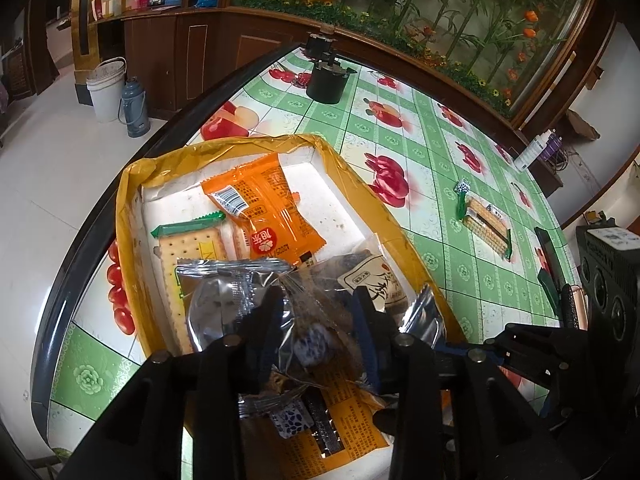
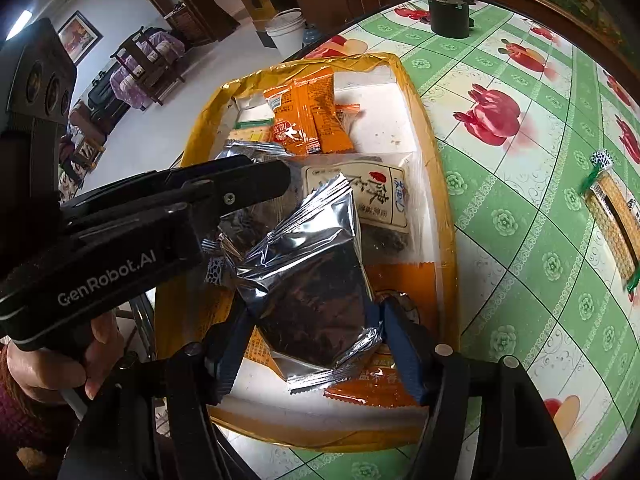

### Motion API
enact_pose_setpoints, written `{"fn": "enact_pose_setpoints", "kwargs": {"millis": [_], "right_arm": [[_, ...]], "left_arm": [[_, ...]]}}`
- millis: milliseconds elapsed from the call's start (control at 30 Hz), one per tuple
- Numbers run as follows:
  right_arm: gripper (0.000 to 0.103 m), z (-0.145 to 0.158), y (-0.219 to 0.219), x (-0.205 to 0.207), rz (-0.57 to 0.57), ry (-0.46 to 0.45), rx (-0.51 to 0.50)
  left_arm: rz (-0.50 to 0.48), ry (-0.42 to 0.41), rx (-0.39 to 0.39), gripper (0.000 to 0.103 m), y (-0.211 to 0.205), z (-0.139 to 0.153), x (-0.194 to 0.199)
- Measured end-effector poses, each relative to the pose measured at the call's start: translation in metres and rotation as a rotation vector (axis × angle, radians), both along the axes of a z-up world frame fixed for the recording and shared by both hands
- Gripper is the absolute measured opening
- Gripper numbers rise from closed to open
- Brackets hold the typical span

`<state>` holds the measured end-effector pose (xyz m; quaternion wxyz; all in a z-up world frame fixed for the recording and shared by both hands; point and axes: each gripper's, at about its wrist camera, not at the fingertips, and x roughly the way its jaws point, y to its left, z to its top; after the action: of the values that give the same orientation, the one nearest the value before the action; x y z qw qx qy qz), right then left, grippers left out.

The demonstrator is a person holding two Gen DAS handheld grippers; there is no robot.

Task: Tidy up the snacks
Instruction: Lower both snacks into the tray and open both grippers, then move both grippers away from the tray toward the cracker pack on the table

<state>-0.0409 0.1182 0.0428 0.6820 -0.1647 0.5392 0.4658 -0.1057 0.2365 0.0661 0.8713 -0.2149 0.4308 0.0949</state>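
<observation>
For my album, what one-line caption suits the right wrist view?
Right gripper holds a silver packet over the snack box, left gripper alongside.

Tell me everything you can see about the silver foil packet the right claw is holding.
The silver packet is a crinkled, shiny foil pouch with zigzag sealed ends, apparently unopened. The right claw grips its lower part between blue fingers. It is tilted, over the yellow-rimmed box, above orange packets; contact with them is unclear.
</observation>
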Motion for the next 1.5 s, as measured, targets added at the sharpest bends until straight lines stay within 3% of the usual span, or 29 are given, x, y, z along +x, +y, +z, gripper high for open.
{"fn": "enact_pose_setpoints", "kwargs": {"millis": [367, 1500], "right_arm": [[0.07, 0.013, -0.012, -0.003, 0.006, -0.014, 0.037], [0.07, 0.021, -0.089, 0.035, -0.165, 0.056, 0.095]], "left_arm": [[-0.002, -0.02, 0.011, 0.04, -0.006, 0.008, 0.004], [0.017, 0.02, 0.133, 0.044, -0.05, 0.014, 0.02]]}}
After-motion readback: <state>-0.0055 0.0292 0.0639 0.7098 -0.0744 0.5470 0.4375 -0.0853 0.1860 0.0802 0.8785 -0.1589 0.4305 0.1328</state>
